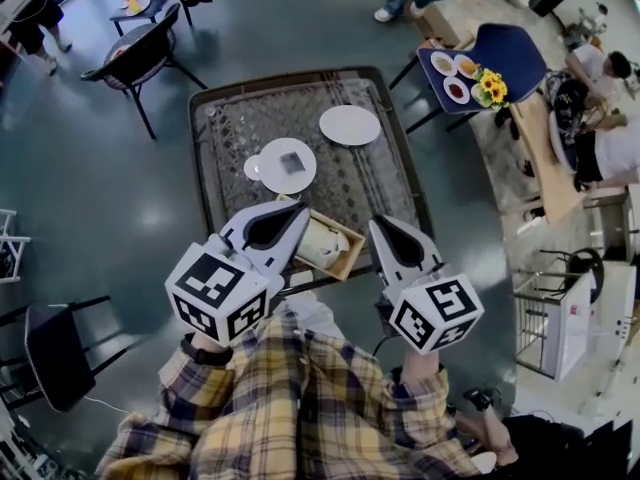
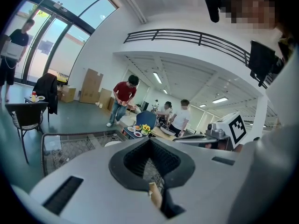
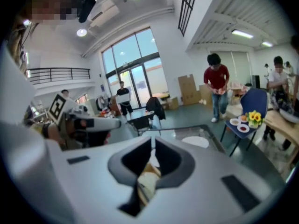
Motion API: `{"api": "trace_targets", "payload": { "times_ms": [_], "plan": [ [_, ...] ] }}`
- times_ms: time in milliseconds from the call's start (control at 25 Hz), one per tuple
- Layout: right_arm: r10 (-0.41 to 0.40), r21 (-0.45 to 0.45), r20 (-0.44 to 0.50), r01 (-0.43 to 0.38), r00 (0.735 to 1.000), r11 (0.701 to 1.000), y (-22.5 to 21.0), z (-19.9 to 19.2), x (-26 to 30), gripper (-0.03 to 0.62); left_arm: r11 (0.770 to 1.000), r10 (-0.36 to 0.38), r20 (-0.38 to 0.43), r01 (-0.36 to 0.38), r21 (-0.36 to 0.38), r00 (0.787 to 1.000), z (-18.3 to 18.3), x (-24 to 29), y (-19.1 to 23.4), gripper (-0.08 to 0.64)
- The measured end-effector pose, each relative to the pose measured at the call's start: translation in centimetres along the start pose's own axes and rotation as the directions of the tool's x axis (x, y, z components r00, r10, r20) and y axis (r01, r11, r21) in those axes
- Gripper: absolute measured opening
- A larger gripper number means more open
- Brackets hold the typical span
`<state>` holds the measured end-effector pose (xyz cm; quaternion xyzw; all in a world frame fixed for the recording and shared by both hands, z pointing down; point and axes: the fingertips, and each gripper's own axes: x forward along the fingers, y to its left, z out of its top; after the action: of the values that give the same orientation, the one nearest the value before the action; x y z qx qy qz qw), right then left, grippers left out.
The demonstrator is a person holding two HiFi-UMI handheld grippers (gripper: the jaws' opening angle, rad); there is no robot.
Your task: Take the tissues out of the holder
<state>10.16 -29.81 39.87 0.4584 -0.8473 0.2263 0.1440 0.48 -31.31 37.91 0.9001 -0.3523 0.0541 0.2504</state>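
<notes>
Left claw [image 1: 299, 214] and right claw [image 1: 381, 225] both closed, empty, by tissue holder [image 1: 337, 249], patterned table [image 1: 385, 173], teal floor [image 1: 80, 148]

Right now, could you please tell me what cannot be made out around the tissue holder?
Tissue holder: head view, one end hidden behind the left gripper.
Tissues: count too small, head view.
Both gripper views: own jaws block all but a sliver of holder.
Square item on plate: too small.

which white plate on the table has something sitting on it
The nearer plate: a grey square lies on it. The farther plate is bare.
</notes>
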Motion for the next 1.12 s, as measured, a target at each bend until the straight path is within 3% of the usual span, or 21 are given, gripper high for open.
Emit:
{"api": "trace_targets", "payload": {
  "times_ms": [240,480,760,1120],
  "plan": [
    [0.018,-0.056,-0.139,-0.026,0.99,0.998,0.0,-3.8,1.9,0.024,0.999,0.025,-0.014,-0.026,-0.032,1.0,-1.4,-0.4,1.0,0.015],
    [0.046,-0.166,-0.347,-0.109,0.937,0.98,0.6,-8.7,4.2,0.097,0.997,0.051,-0.024,-0.052,-0.065,0.998,-2.5,-0.9,2.1,0.015],
    [0.069,-0.245,-0.542,-0.236,0.838,0.94,1.3,-13.9,6.4,0.166,0.991,0.082,-0.024,-0.084,-0.102,0.996,-3.3,-1.6,3.4,0.015],
    [0.079,-0.29,-0.734,-0.417,0.675,0.861,1.9,-20.4,9.4,0.255,0.982,0.116,-0.043,-0.121,-0.144,0.992,-4.9,-2.5,4.7,0.015]
  ]
}}
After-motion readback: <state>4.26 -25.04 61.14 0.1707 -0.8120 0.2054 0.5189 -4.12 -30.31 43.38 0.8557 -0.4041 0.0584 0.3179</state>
